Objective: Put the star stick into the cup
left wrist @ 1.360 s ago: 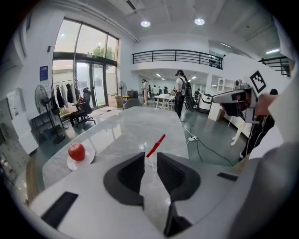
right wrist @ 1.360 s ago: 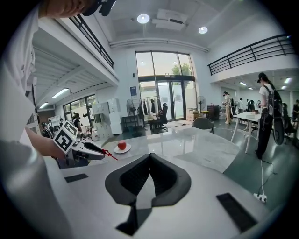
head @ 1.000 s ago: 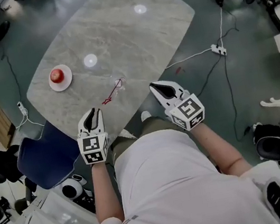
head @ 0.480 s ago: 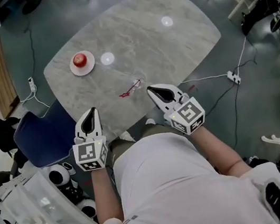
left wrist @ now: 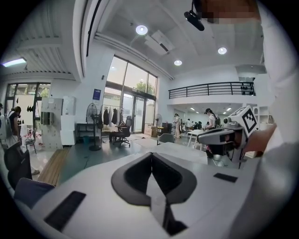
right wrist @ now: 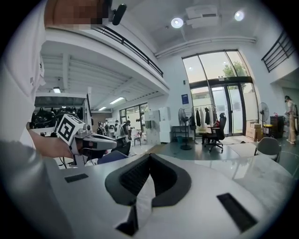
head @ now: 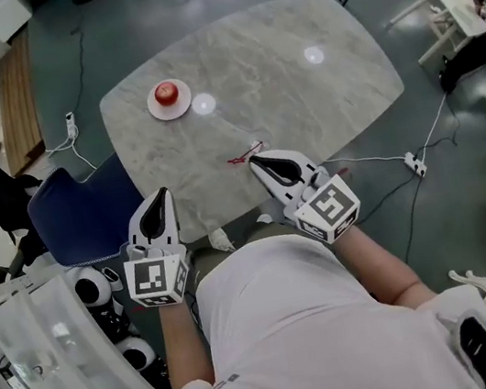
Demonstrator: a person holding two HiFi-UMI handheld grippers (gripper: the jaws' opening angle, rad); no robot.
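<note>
Left gripper [head: 163, 200] clamped closed on nothing; right gripper [head: 260, 163] likewise closed and empty; red star stick [head: 244, 155] flat on the table [head: 320, 101], just beyond the right fingertips. Judged next: part the right jaws, come down over the thin stem, pinch mid-length. Cup not made out, possibly clear glass; plate [head: 155, 108] with apple [head: 167, 90] well beyond the left fingertips.
</note>
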